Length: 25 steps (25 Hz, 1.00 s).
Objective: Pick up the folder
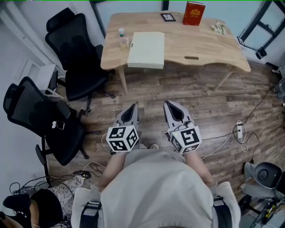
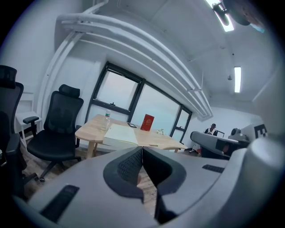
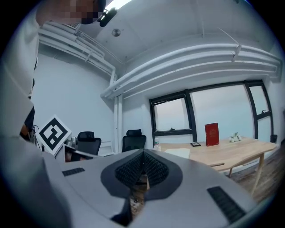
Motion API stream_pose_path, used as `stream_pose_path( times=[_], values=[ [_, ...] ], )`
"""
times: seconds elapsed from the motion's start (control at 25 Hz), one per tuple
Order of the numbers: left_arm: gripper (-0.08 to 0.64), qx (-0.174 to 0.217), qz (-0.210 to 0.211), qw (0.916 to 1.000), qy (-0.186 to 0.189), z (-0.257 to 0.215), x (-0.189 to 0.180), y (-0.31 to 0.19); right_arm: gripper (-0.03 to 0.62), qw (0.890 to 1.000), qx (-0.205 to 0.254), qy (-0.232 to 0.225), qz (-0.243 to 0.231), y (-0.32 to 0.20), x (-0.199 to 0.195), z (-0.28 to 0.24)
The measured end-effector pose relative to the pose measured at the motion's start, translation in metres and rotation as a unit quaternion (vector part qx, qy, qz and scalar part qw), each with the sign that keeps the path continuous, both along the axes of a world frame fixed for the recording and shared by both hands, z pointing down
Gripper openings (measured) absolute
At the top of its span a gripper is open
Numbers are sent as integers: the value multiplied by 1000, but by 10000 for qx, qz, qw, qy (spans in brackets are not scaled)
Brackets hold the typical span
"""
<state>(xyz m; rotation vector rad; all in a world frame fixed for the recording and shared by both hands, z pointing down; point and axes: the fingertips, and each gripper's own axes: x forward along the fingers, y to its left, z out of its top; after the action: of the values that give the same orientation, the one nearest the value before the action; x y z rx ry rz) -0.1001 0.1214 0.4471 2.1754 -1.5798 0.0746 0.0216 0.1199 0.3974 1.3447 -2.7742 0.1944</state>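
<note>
Beside the folder (image 1: 146, 50) on the table (image 1: 200, 44) stands a bottle (image 1: 122, 38)

Table (image 1: 200, 44): pale smooth wood, matt. Floor (image 1: 213, 107): darker rough-grained wood planks. Folder (image 1: 147, 49): matt cream card. Far chair (image 1: 75, 53): black cloth.

Bare floor (image 1: 178, 93) is lying open across the middle of the frame up to the table's (image 1: 205, 49) near edge. A chair (image 1: 78, 53) at upper left and a second chair (image 1: 42, 116) below it are crowding the left side; a power strip (image 1: 240, 130) is lying at right. A bottle (image 1: 121, 38) is standing just beside the folder's (image 1: 147, 49) left edge, bare wood is showing to its right, and a book (image 1: 193, 13) is standing well behind.
</note>
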Motion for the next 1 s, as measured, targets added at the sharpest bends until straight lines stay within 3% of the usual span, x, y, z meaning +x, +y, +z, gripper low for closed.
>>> stream_pose_path(
  times=[1.0],
  values=[
    [21,-260,-51,9994,235,15,19,1,18,9992,-202,-239,239,0,29,10]
  ],
)
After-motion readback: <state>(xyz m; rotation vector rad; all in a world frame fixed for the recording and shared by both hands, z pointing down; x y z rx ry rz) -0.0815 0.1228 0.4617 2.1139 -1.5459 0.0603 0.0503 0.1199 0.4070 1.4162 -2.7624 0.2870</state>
